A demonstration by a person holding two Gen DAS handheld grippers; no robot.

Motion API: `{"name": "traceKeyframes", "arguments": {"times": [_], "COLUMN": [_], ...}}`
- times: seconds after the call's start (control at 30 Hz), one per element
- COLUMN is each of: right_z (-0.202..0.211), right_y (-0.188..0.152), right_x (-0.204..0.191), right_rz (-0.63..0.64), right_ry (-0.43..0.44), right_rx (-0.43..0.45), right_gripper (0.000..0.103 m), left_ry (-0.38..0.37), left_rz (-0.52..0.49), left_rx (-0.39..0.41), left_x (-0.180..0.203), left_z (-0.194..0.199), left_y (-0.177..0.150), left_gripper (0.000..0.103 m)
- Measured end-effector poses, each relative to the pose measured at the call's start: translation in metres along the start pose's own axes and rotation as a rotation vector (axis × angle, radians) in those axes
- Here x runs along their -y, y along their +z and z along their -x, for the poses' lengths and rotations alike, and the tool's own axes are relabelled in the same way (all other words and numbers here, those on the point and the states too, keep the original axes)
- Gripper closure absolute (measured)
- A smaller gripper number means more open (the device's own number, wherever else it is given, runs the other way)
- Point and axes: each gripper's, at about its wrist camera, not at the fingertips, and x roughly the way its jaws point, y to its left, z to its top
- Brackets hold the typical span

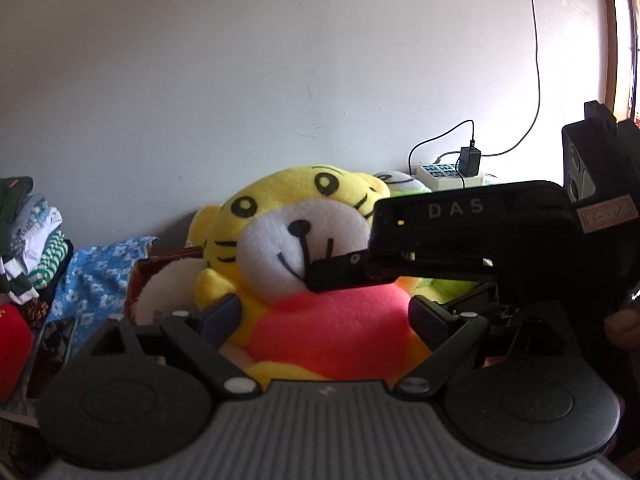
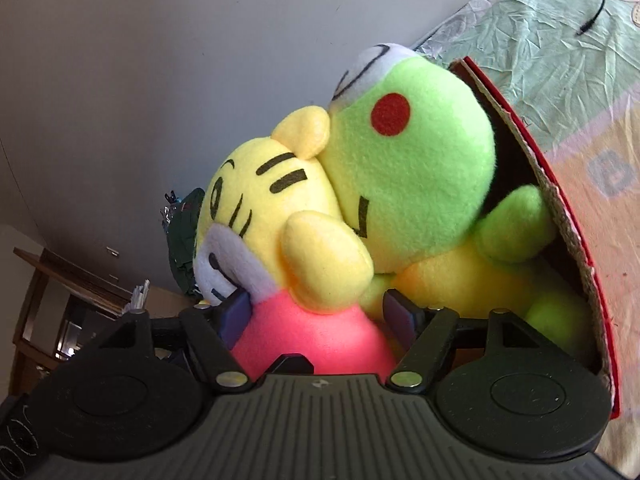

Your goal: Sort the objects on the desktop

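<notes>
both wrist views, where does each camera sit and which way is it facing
Left wrist: sits behind the left claw, looking level at the yellow tiger plush against a white wall; its own fingers flank the plush's red belly, the right claw crosses in front, and a fingertip of a hand shows.
Right wrist: sits behind the right claw, rolled sideways, looking at the tiger plush and green frog plush in a red box; only its own fingers show.
Shared: the tiger plush, frog and box.
</notes>
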Motion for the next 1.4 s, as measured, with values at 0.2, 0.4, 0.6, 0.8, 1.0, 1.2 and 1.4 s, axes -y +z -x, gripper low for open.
{"name": "traceKeyframes", "arguments": {"times": [0.2, 0.4, 0.6, 0.8, 1.0, 1.2, 1.4], "right_z": [0.030, 0.039, 0.043, 0.048, 0.051, 0.053, 0.053], "right_y": [0.004, -0.013, -0.027, -0.055, -0.080, -0.091, -0.102], "right_x": [-0.020, -0.059, -0.068, -0.084, -0.097, -0.094, -0.103], "right_rz": [0.063, 0.261, 0.386, 0.498, 0.532, 0.456, 0.495], "right_ry": [-0.009, -0.248, -0.510, -0.606, -0.657, -0.641, -0.654], "right_rx": [0.107, 0.212, 0.207, 0.142, 0.128, 0.094, 0.094], "right_gripper": [0.025, 0.025, 0.024, 0.019, 0.011, 0.010, 0.010], "left_ry": [-0.015, 0.018, 0.083, 0.260, 0.328, 0.347, 0.392], "left_rz": [0.001, 0.007, 0.017, 0.059, 0.192, 0.252, 0.262], "left_rx": [0.025, 0.082, 0.058, -0.002, -0.140, -0.239, -0.260], "left_x": [0.000, 0.005, 0.001, -0.013, -0.032, -0.033, -0.030], "left_z": [0.016, 0.042, 0.051, 0.065, 0.070, 0.071, 0.079], "left_y": [0.002, 0.007, 0.006, 0.005, 0.003, 0.004, 0.005], "left_gripper": [0.013, 0.011, 0.010, 0.002, 0.002, 0.002, 0.002]}}
